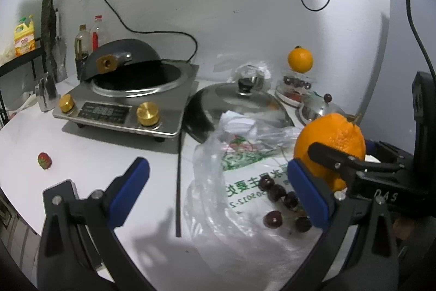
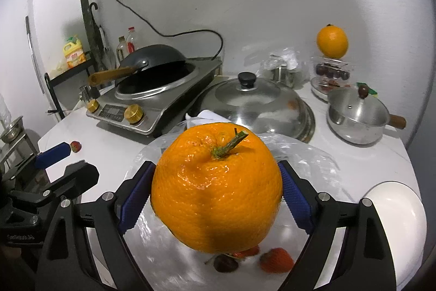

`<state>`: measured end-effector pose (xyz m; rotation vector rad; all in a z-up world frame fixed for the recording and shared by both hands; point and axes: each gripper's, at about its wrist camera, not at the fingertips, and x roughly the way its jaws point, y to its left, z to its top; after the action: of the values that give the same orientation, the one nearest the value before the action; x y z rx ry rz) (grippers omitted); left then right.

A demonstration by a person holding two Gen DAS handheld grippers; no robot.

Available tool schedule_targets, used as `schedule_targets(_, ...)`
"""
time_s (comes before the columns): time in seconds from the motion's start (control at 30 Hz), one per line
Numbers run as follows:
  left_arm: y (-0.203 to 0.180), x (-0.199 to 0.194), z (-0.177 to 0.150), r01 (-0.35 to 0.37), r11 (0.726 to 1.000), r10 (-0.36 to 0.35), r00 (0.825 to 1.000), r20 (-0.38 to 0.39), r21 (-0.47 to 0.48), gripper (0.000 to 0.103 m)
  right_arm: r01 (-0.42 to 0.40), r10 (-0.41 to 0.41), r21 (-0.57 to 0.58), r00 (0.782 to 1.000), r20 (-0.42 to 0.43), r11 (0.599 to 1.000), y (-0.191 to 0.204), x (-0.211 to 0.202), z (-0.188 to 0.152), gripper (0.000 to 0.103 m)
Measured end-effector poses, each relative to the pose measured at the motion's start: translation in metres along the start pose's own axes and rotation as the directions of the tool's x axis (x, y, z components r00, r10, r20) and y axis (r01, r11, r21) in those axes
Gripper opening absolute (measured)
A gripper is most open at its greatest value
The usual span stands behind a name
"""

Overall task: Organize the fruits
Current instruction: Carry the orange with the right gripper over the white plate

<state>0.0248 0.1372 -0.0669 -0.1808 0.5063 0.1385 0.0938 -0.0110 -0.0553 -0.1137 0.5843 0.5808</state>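
My right gripper (image 2: 215,195) jaws clamp the big, round, pebbly-skinned orange (image 2: 216,190) at its widest girth, centre frame above the crinkled clear plastic bag (image 2: 305,154). It looks hefty, firm, slightly yielding. My left gripper (image 1: 215,195) jaws stand released, lower frame.

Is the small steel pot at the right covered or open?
Covered. The small steel pot has its lid sitting flat on the rim, with the dark knob on top.

Stemmed orange (image 2: 216,188) gripped upright above plastic bag (image 2: 305,154).
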Motion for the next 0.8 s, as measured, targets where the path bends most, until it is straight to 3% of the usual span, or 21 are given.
schedule_targets(0.8, -0.08, 0.001, 0.004, 0.041, 0.996, -0.04, 0.999, -0.021, 0.076, 0.102, 0.045, -0.051, 0.103, 0.997, 0.057, 0.994, -0.075, -0.05, -0.016, 0.09)
